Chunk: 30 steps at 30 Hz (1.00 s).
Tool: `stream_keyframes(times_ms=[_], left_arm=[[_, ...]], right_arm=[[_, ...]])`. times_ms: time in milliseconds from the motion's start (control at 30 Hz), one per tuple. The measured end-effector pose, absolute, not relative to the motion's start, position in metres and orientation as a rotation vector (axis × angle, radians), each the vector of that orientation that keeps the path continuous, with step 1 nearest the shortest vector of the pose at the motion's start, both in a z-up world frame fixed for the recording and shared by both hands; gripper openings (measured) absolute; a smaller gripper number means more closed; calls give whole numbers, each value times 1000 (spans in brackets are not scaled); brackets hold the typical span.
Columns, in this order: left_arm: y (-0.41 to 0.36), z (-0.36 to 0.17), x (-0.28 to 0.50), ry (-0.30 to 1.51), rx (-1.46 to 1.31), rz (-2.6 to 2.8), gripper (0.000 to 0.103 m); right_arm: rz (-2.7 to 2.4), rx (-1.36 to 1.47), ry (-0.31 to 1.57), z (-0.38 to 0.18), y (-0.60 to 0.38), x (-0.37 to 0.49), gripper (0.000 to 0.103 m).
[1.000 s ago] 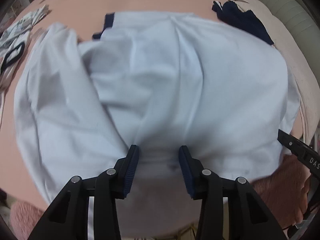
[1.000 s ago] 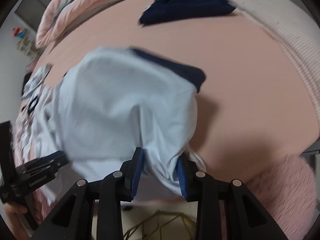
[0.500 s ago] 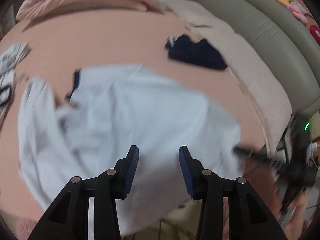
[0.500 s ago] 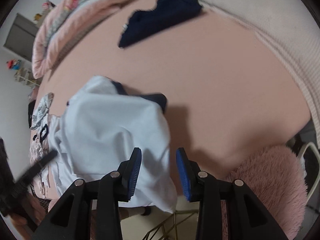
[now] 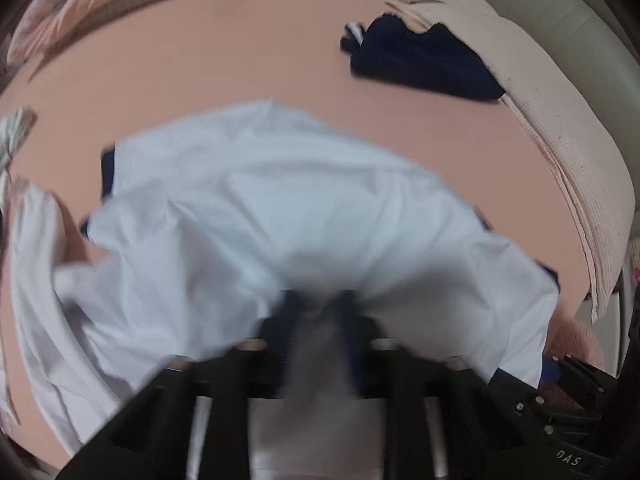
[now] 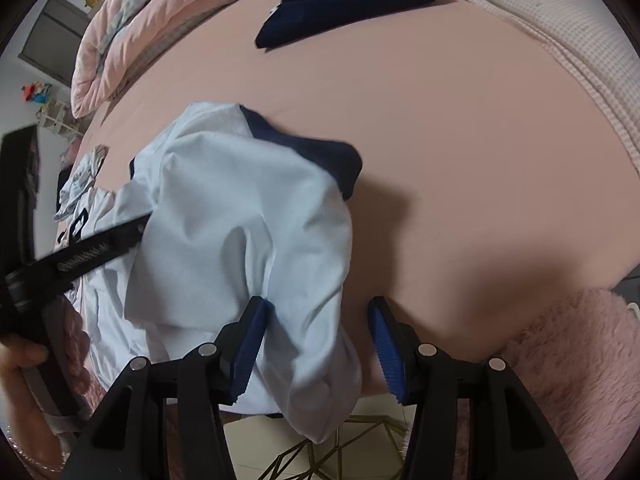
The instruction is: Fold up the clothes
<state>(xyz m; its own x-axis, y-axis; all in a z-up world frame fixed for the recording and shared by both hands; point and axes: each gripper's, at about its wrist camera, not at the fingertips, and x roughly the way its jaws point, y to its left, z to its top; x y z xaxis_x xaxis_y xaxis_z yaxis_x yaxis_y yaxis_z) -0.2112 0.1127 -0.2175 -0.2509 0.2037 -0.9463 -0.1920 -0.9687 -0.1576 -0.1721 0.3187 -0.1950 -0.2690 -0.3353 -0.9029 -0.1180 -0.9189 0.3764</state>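
Observation:
A pale blue shirt [image 5: 280, 216] with navy trim lies bunched on the pink bed sheet [image 5: 240, 60]. My left gripper [image 5: 318, 336] is blurred; its fingers look closed in on a fold of the shirt's near edge. In the right wrist view the shirt [image 6: 224, 216] drapes over the bed's near edge, with a navy sleeve cuff [image 6: 320, 156] at its far side. My right gripper [image 6: 316, 344] is open, and the shirt's hanging edge lies between its fingers. The left gripper [image 6: 136, 228] pokes into the shirt from the left.
A folded navy garment [image 6: 352, 0] lies at the far side of the bed, also in the left wrist view [image 5: 424, 60]. A pink quilt [image 6: 152, 24] is piled at the back left. A patterned white garment [image 6: 80, 184] lies left. A pink fluffy stool [image 6: 568, 360] stands at the right.
My left gripper has dropped back onto the shirt and closed on its near edge. My right gripper has opened wider and moved down close to the shirt's hanging edge.

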Motion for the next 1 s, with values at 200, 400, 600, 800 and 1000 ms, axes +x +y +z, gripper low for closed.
stream_keyframes(times_ms=[200,400,600,800,1000], left_arm=[[92,-220,-177,-106,-1733,2275,0],[64,-232,-131,-144,-1809,2209,0],[42,-212,-121,-317,-1776,2140,2],[55,-180,-157,-431,-1661,2168,76],[118,-178,-204,-240,-1677,2229,77]], right_arm=[[-2318,1757,-553,-186,303,-172,12],[-2383,1603,-602,-143,304,-160,6],[-2477,1470,-575,-105,329,-137,6],[-2435,1559,-481,-125,326,-124,6],[-2378,1538,-434,-130,324,-120,7]])
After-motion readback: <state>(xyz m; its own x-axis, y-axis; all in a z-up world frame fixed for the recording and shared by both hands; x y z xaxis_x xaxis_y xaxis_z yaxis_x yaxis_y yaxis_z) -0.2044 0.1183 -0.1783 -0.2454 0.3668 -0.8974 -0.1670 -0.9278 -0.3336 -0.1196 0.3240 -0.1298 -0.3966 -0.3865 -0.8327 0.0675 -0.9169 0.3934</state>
